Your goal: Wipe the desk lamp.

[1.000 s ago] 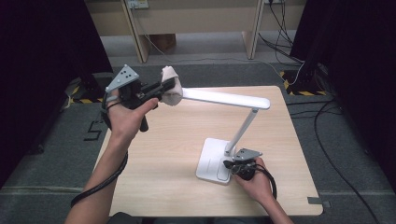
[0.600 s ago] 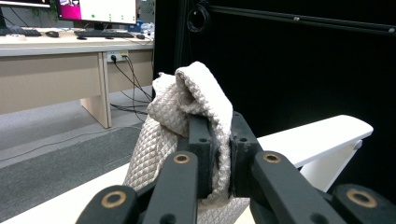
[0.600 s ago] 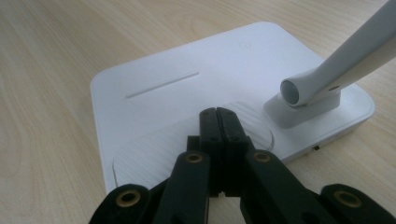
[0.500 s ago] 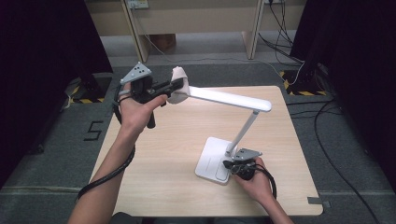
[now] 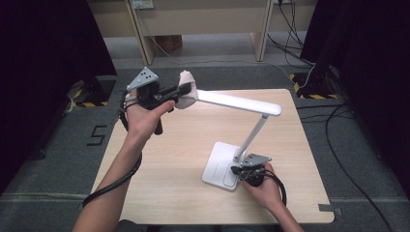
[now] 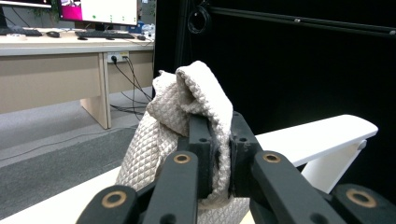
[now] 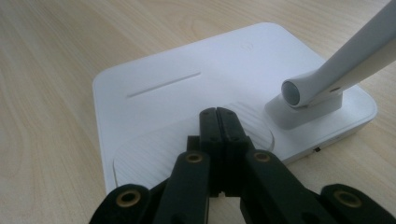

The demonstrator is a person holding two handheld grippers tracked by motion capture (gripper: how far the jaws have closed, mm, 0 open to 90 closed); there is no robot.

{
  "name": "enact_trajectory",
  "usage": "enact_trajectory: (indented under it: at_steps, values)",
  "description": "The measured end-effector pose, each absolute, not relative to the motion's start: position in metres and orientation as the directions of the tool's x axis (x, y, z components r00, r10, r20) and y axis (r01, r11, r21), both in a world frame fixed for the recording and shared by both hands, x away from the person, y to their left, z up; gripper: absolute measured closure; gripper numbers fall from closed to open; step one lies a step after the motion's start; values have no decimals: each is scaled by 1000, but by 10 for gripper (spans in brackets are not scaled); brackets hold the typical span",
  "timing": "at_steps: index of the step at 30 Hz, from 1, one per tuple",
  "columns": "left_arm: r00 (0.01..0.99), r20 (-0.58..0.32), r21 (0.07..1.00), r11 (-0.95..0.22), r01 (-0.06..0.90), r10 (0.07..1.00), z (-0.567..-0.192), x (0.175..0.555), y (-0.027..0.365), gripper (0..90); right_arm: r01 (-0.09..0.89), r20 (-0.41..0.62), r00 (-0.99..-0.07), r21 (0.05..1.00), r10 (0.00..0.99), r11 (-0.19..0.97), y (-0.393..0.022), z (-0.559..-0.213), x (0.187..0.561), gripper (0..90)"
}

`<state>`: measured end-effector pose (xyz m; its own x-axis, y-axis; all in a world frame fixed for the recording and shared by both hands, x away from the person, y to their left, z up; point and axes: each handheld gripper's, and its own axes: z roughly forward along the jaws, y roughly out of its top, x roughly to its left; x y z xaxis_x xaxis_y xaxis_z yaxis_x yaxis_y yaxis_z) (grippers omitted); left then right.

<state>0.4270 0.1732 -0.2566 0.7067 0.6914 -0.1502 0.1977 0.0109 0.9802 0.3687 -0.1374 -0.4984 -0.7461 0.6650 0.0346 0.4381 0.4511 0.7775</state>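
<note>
Nearest the person, the right gripper [image 5: 240,170] sits low at the front right of the wooden table [image 5: 164,193], its jaws pressed together with nothing between them and their tips resting on the ribbed oval patch of the lamp base [image 7: 187,93]. The base is a flat white square with rounded corners, lying on the table toward its right front part; just beside the closed jaws, the lamp's slim white stem [image 5: 251,135] rises from a small hinge block at the base's edge and leans up and away. Farther off, the stem meets the long white lamp head [image 5: 239,102], which runs across above the tabletop toward the left. At the far left end of that head, the left gripper [image 5: 178,93] is held up in the air, clamped on a folded quilted cream cloth [image 6: 187,107]; the cloth bulges above the jaws and hangs below them, and it rests against the end of the lamp head. Beyond the table lie grey floor [image 5: 217,53] and pale desk legs [image 5: 261,29].
</note>
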Motion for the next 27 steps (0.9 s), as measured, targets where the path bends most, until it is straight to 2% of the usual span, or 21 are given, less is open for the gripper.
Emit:
enact_trajectory:
  at_steps: [21, 27]
  values:
    - [687, -153, 984, 43, 175, 710, -250, 428, 168, 829, 434, 32, -748, 779, 663, 453, -137, -499, 369, 900]
    - [690, -127, 987, 22, 159, 713, -245, 426, 166, 829, 435, 32, -748, 778, 663, 453, -137, -499, 369, 900]
